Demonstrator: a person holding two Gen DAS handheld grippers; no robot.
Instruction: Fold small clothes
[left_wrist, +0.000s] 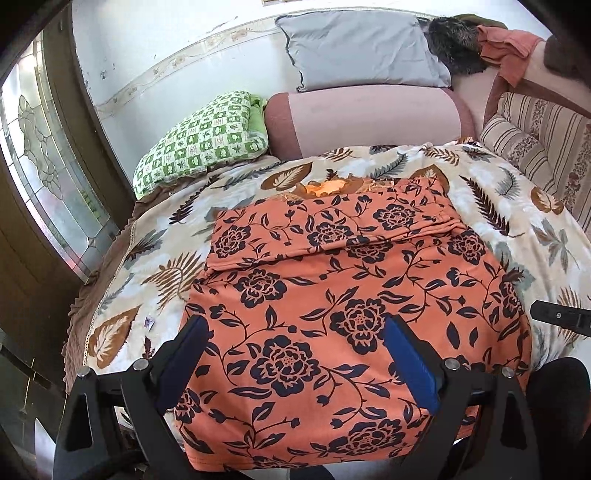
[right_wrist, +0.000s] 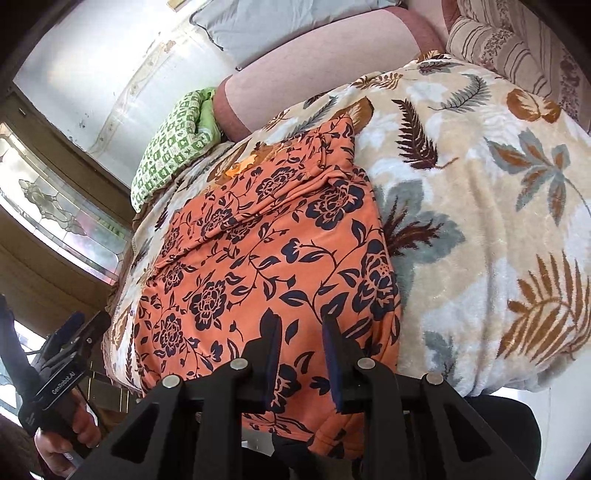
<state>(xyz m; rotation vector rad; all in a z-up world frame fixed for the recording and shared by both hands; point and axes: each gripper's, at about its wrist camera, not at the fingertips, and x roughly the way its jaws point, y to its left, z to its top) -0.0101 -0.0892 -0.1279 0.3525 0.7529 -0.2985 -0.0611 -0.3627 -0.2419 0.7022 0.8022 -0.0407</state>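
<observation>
A cream plush blanket printed with brown and grey leaves (left_wrist: 491, 206) covers the bed from its brown fringed left border to the striped cushions on the right, and its bare stretch is widest on the right side in the right wrist view, where nothing lies on it. On the blanket lies the orange garment with dark navy flower print (left_wrist: 332, 295), spread flat, its near hem hanging over the bed's front edge and its far part folded back on itself so a double layer ends in a slanted edge across the middle. Behind it, against the white wall, stand a pink bolster cushion (left_wrist: 369, 118), a pale grey pillow (left_wrist: 358, 51) and a green-and-white checked pillow (left_wrist: 207, 140), all well apart from the garment. The left gripper (left_wrist: 295, 336) hovers over the garment's near left part with its blue-padded jaws spread wide and nothing between them. The right gripper (right_wrist: 301, 332) hangs above the near right hem, its jaws drawn to a narrow gap; no cloth is pinched between them.
</observation>
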